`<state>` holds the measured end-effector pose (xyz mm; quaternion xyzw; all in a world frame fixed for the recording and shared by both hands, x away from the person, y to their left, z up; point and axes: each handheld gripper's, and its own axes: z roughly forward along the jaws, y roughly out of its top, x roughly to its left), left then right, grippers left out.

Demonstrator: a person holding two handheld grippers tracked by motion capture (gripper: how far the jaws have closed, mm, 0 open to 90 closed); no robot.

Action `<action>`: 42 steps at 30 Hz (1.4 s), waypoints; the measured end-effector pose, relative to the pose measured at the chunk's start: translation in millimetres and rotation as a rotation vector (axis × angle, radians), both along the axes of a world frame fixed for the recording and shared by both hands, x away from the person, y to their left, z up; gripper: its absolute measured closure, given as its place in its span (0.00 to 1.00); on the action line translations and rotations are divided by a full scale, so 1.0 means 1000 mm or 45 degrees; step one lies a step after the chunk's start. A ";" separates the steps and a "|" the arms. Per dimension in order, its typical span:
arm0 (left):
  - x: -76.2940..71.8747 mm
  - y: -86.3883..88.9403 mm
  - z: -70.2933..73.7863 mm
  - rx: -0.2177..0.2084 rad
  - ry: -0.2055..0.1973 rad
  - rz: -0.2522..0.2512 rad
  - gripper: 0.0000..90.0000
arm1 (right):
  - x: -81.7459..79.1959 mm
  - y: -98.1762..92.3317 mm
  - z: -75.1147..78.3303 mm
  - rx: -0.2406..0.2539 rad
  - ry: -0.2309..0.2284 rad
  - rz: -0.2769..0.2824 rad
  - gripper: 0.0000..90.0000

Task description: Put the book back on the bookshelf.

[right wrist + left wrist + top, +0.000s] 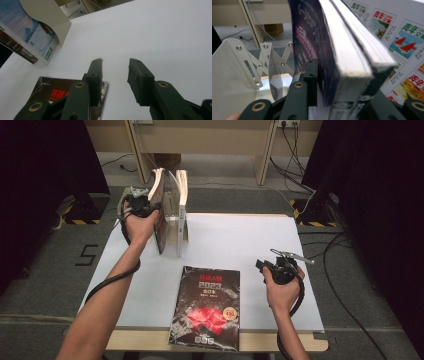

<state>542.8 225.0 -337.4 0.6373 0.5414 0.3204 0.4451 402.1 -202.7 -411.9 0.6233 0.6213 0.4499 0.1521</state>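
While upright, book (342,62) between left hand-held gripper (342,100) jaws.

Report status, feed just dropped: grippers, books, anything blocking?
Left gripper straddling upright book in rack. Right gripper open, empty. Black magazine flat nearby, nothing blocking.

On the table (260,245), a book rack (179,227) stands at the far left with upright books (161,205) in it; the left gripper (141,206) is just left of them. A magazine (207,307) lies flat at the near edge, the right gripper (267,266) to its right
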 end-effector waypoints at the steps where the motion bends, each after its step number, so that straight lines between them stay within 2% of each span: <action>1: -0.001 0.000 0.000 0.007 -0.011 -0.010 0.74 | 0.000 0.000 0.000 0.002 0.001 -0.005 0.71; 3: -0.002 -0.002 0.001 0.025 -0.022 -0.041 0.71 | -0.001 -0.001 0.001 0.001 -0.007 -0.003 0.71; 5: -0.003 -0.002 0.001 0.012 -0.025 -0.048 0.68 | -0.001 -0.001 0.001 0.002 -0.008 -0.006 0.71; 10: -0.003 -0.003 -0.002 0.034 -0.037 -0.031 0.64 | -0.001 0.000 0.001 0.003 -0.005 -0.005 0.71; 15: -0.002 -0.006 -0.009 0.086 -0.028 -0.027 0.68 | -0.001 -0.002 0.000 0.015 0.005 -0.014 0.71; 21: -0.006 -0.008 -0.011 0.069 -0.043 -0.026 0.64 | -0.001 -0.001 0.000 0.016 0.007 -0.013 0.71; 23: -0.008 -0.007 -0.013 0.040 -0.030 -0.027 0.62 | -0.001 -0.001 0.001 0.007 0.001 -0.007 0.70; 27: -0.012 -0.006 -0.016 0.048 -0.042 -0.017 0.56 | -0.001 -0.002 0.001 0.000 -0.002 -0.004 0.70; 30: -0.017 -0.004 -0.016 0.019 -0.049 -0.018 0.52 | -0.001 -0.002 0.002 0.000 0.001 -0.008 0.70; 31: -0.018 -0.004 -0.017 0.015 -0.049 -0.017 0.51 | -0.001 -0.001 0.003 0.011 0.013 -0.015 0.70; 42: -0.033 0.005 -0.020 -0.025 -0.038 -0.024 0.47 | -0.001 0.001 0.005 -0.007 -0.006 0.000 0.70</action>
